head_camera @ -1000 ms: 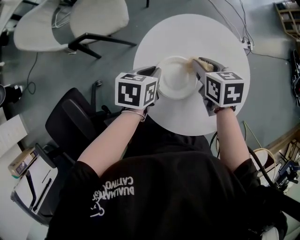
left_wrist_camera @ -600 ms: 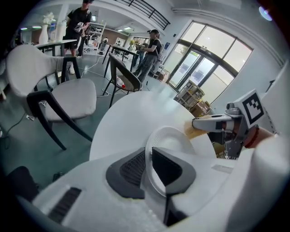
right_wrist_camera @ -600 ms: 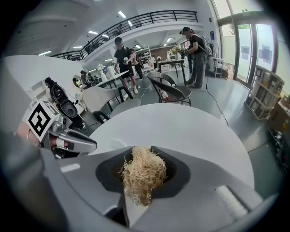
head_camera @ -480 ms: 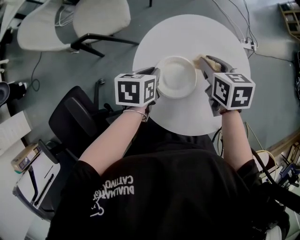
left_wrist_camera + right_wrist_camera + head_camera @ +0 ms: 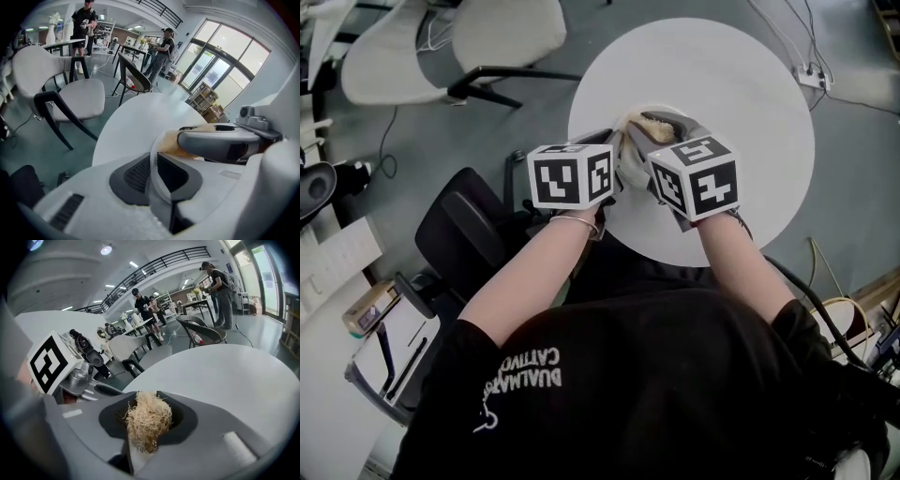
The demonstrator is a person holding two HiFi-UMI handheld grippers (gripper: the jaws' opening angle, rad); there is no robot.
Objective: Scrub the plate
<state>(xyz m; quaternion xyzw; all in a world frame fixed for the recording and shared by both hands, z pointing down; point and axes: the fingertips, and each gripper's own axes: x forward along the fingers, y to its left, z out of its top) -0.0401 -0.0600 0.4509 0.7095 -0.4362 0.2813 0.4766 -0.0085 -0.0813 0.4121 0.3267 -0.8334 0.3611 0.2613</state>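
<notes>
left gripper (image 5: 154, 166) jaws clamped on plate (image 5: 156, 190) rim | right gripper (image 5: 145, 427) jaws clamped on scrubber (image 5: 147, 416), fibres jutting forward over plate

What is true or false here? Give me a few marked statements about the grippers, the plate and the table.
1. The left gripper clamps the plate by its rim. True.
2. The right gripper is empty. False: it holds a fibrous scrubber.
3. The table is square. False: it is round.
4. White chairs stand beside the table. True.
</notes>
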